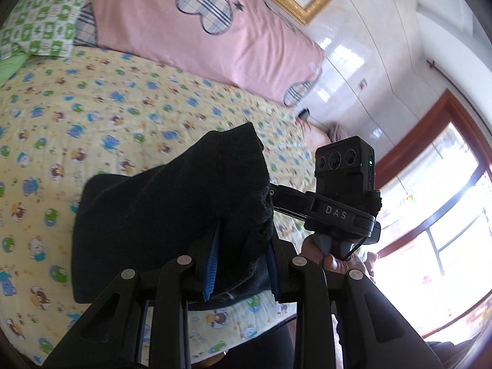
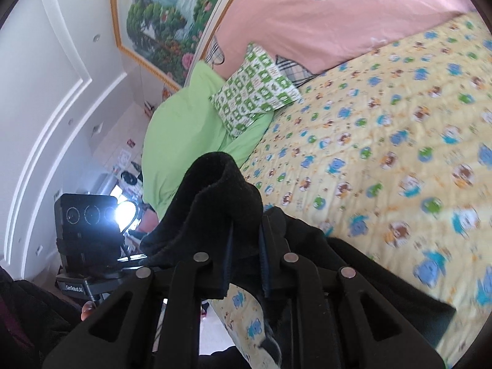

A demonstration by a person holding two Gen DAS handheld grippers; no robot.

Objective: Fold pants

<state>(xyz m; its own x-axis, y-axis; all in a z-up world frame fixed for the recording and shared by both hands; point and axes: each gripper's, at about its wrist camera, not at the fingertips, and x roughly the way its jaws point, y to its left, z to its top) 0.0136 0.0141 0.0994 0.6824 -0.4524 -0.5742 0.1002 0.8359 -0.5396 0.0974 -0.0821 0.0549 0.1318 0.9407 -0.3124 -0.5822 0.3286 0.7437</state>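
The black pants (image 1: 172, 203) hang bunched in the air over the yellow cartoon-print bedspread (image 1: 92, 117). My left gripper (image 1: 243, 246) is shut on a thick fold of the black fabric, which drapes over and hides its blue-padded fingertips. My right gripper (image 2: 246, 246) is shut on another fold of the same pants (image 2: 215, 196), held up close to the lens. The rest of the pants (image 2: 369, 283) trails down to the right onto the bedspread (image 2: 384, 123). The right gripper's body (image 1: 341, 203) shows just right of the left one, so both hold the cloth side by side.
A pink quilt (image 1: 215, 40) with plaid hearts lies along the bed's far side. A green-patterned pillow (image 2: 255, 89) and a lime green blanket (image 2: 184, 129) sit at one end. A window with a red frame (image 1: 430, 215) is at the right. A framed painting (image 2: 166, 18) hangs on the wall.
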